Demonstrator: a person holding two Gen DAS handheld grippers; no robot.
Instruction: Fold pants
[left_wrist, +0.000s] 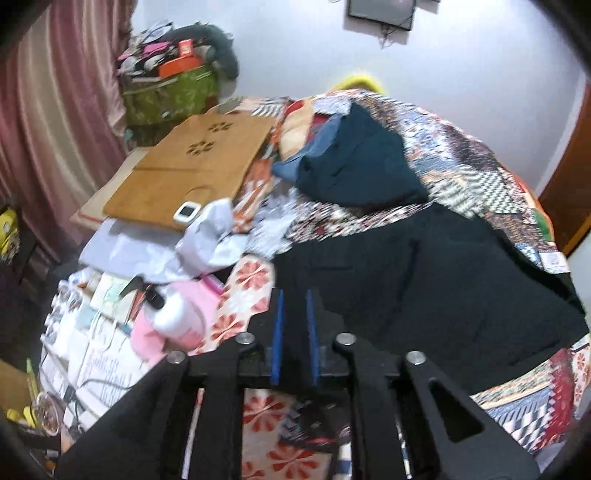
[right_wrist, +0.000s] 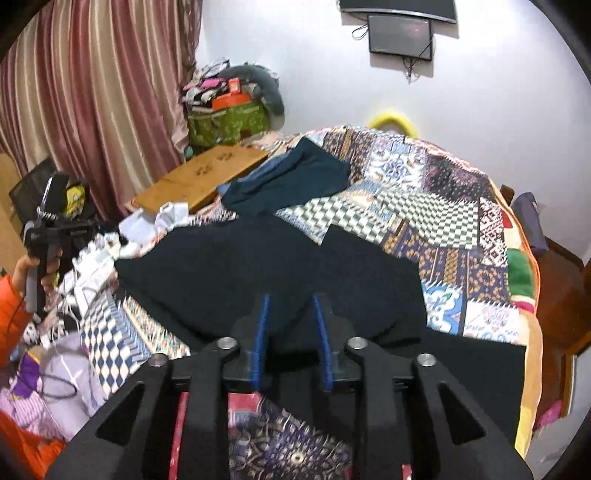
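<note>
Black pants (left_wrist: 424, 280) lie spread across the patchwork bedspread (left_wrist: 480, 155); in the right wrist view they fill the middle (right_wrist: 258, 266). My left gripper (left_wrist: 294, 293) hovers at the pants' near left edge, its blue fingers slightly apart with nothing between them. My right gripper (right_wrist: 291, 298) is open above the pants' near edge, and black cloth shows between and below its fingers, not pinched. The left gripper also shows at the far left of the right wrist view (right_wrist: 48, 236), held in a hand.
A dark teal garment (left_wrist: 354, 162) lies on the bed beyond the pants. A wooden lap tray (left_wrist: 192, 166), white crumpled paper (left_wrist: 210, 240), a white bottle (left_wrist: 177, 317) and clutter sit left of the bed. A green bag (right_wrist: 227, 123) stands by the curtain.
</note>
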